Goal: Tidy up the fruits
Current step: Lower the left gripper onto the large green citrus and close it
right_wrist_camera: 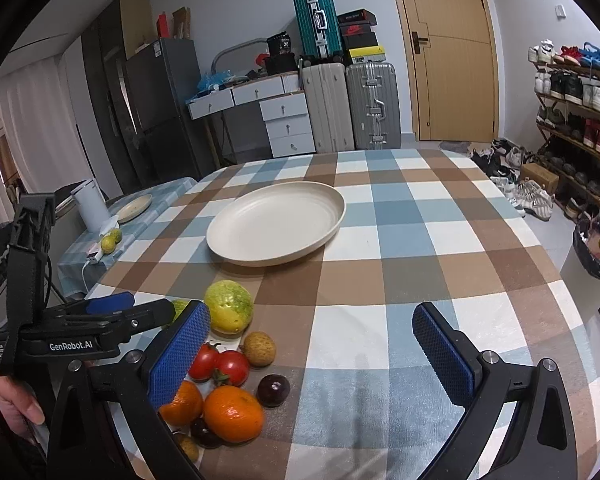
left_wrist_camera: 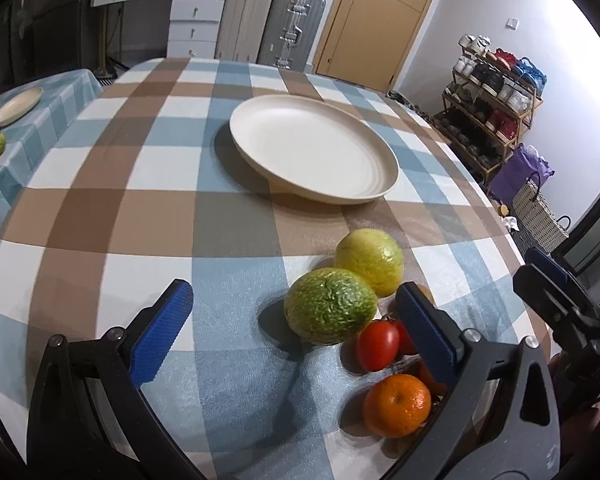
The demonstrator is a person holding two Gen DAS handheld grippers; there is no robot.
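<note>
A cream plate (left_wrist_camera: 312, 148) (right_wrist_camera: 276, 224) sits bare mid-table on the checked cloth. Fruit is clustered at the near edge: a wrinkled green fruit (left_wrist_camera: 330, 310), a yellow-green fruit (left_wrist_camera: 370, 260) (right_wrist_camera: 228, 306), two tomatoes (left_wrist_camera: 376, 344) (right_wrist_camera: 232, 366), oranges (left_wrist_camera: 396, 404) (right_wrist_camera: 232, 418), a brown fruit (right_wrist_camera: 259, 348) and a dark plum (right_wrist_camera: 273, 390). My left gripper (left_wrist_camera: 294, 296) (right_wrist_camera: 152, 305) is open, the green fruit lying between its fingers, nearer the right one. My right gripper (right_wrist_camera: 309, 308) (left_wrist_camera: 540, 268) is open and holds nothing, with the fruit pile by its left finger (right_wrist_camera: 180, 352).
A lower side table (right_wrist_camera: 168, 192) at the left carries a small plate (right_wrist_camera: 134, 207), two limes (right_wrist_camera: 110, 240) and a white kettle (right_wrist_camera: 92, 208). A shoe rack (right_wrist_camera: 572, 120) and a basket (right_wrist_camera: 596, 252) stand past the table's right edge. Suitcases (right_wrist_camera: 372, 104) stand at the back.
</note>
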